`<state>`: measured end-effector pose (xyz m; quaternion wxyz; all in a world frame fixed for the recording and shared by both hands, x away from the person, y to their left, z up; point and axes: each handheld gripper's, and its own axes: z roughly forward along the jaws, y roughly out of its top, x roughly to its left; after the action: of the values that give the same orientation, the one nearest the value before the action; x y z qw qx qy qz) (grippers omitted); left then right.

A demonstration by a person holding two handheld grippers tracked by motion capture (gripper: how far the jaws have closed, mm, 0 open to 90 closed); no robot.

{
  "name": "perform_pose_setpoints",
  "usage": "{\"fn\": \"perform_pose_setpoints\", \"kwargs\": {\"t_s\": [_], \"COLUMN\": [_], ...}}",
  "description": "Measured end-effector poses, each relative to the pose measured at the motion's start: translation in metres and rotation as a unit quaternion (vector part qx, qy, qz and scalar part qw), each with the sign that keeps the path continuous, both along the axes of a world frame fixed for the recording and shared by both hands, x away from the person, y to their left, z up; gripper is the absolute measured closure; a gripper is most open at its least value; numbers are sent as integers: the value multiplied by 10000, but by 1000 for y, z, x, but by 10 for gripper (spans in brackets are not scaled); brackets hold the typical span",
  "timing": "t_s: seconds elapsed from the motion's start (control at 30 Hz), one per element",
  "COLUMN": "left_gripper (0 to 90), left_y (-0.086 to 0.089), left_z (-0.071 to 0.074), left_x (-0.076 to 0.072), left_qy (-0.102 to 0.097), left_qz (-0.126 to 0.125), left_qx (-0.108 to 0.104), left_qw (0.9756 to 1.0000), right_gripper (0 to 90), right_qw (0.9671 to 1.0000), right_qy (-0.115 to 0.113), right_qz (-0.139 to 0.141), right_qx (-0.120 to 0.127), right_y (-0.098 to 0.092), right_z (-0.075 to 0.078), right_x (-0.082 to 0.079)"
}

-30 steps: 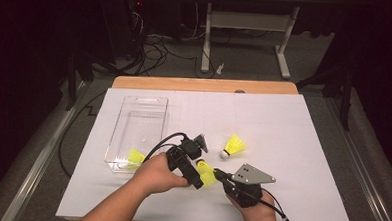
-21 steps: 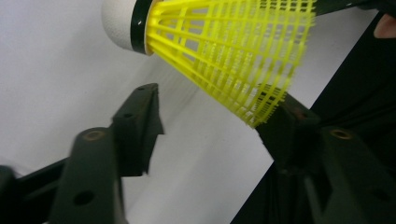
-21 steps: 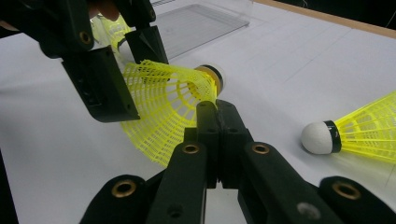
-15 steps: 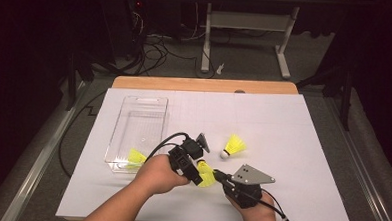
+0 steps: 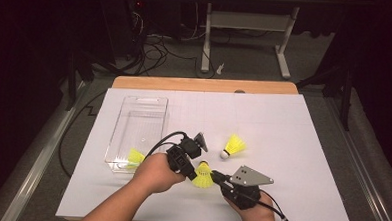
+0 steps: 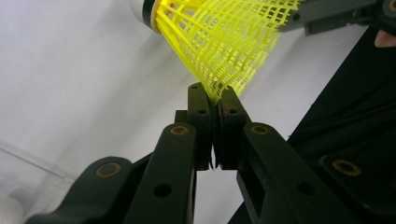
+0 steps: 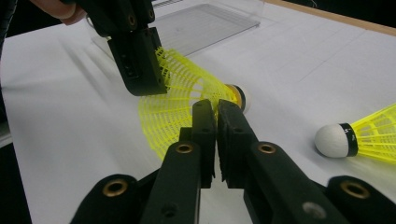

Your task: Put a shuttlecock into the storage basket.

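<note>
Both grippers' fingers pinch the shuttlecock skirt, apparently; loosen the right gripper only once the left gripper holds firm.

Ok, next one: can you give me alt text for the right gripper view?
The right gripper pinches the rim of a yellow shuttlecock skirt, while the left gripper clamps the same skirt from above, over a white table. A second shuttlecock lies at right, and a clear plastic tray sits behind.
</note>
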<state>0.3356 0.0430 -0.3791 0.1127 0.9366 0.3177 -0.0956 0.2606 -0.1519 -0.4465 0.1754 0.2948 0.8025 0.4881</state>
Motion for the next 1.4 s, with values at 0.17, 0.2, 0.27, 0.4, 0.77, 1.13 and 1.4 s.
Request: {"fn": "perform_pose_setpoints", "kwargs": {"t_s": [0.17, 0.2, 0.27, 0.4, 0.77, 1.13, 1.4], "left_gripper": [894, 894, 895, 896, 897, 897, 897], "left_y": [1, 1, 2, 3, 7, 13, 18], "left_z": [0, 0, 0, 0, 1, 1, -1], "left_x": [2, 2, 2, 2, 3, 4, 6], "left_qy": [-26, -27, -35, -63, -119, -129, -103], "left_qz": [91, 90, 97, 134, 245, 279, 317], "left_qx": [1, 5, 15, 14, -33, 47, 82], "left_qw": [10000, 10000, 9999, 9999, 9996, 9995, 9994], "right_gripper": [747, 736, 702, 660, 551, 504, 469], "right_qw": [9999, 9999, 9998, 9996, 9981, 9983, 9983], "right_qy": [20, 14, 1, 8, 70, 65, 77], "right_qz": [120, 129, 191, 275, 474, 327, 252], "right_qx": [39, 35, 40, 112, 381, 472, 517], "right_y": [1, 2, 3, 3, 2, -10, -18], "right_z": [0, 0, -1, 0, 2, 6, 5], "right_x": [0, -1, -1, -2, -5, -3, 0]}}
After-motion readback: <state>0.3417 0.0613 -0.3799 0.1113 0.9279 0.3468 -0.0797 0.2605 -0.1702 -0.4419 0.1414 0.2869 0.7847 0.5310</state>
